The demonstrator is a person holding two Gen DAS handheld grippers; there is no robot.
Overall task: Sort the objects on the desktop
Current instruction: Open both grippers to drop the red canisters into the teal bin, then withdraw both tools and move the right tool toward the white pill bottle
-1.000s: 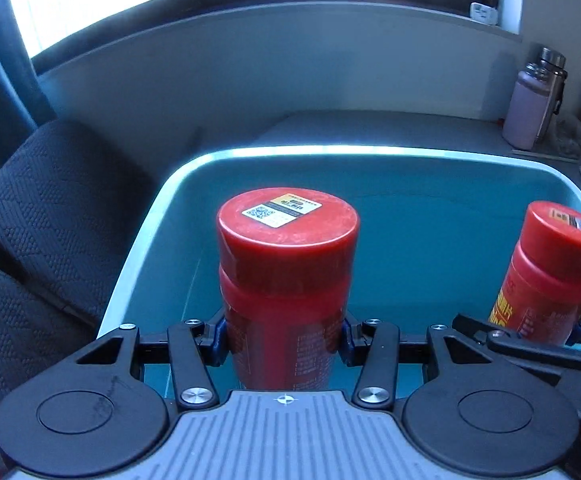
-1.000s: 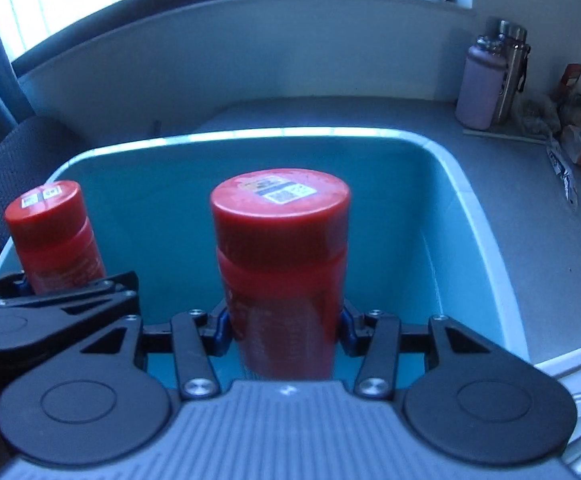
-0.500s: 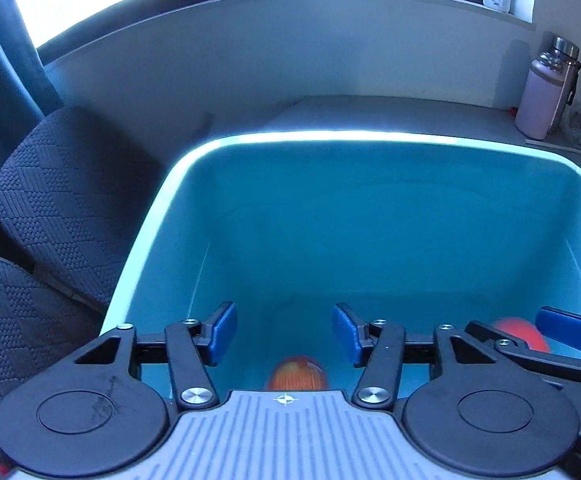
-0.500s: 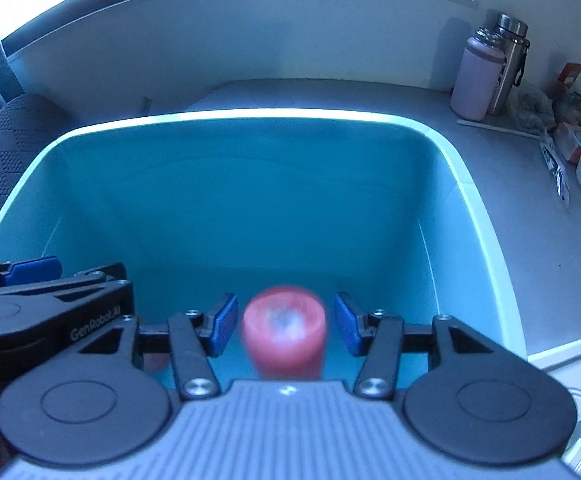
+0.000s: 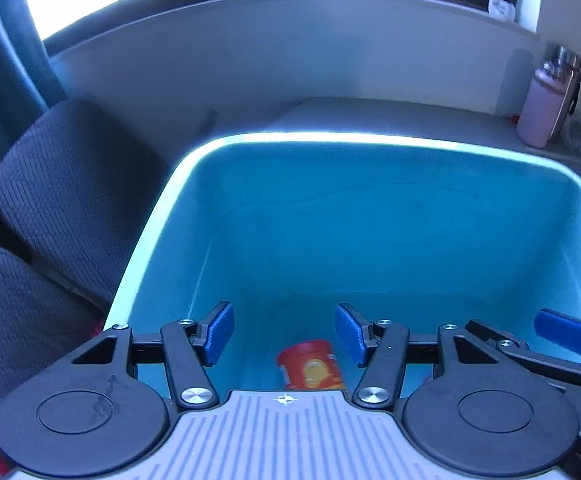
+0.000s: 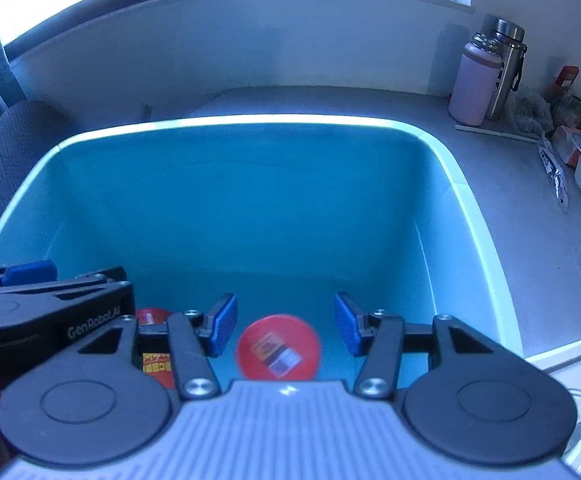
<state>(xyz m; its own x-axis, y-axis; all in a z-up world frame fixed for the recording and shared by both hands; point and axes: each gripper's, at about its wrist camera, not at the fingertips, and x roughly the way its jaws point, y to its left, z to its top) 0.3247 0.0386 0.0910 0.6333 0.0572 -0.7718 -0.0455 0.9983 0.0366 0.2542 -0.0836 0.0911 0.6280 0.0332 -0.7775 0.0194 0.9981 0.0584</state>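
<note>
I hold both hand-held grippers side by side above the open top of the teal storage bin (image 5: 194,160), each pitched steeply downward. My left hand-held gripper (image 5: 284,332) has its blue pads parted at a medium width with nothing between them; the opening has all but settled. Its red canister (image 5: 310,364) lies on the bin floor directly below and just ahead of the pads, tipped so that its long axis runs roughly away from me. My right hand-held gripper (image 6: 285,324) is opening at this moment, and its pads press on nothing. The second red canister (image 6: 277,347) sits below the gap, its round labelled cap facing up toward the camera; the image is blurred, so I cannot tell whether it has come to rest. Both canisters are inside the bin, well below the pads, each nearer to its own gripper. I judge the next move to be a straight lift clear of the bin rim, toward the table (image 6: 510,200) on the right.
</note>
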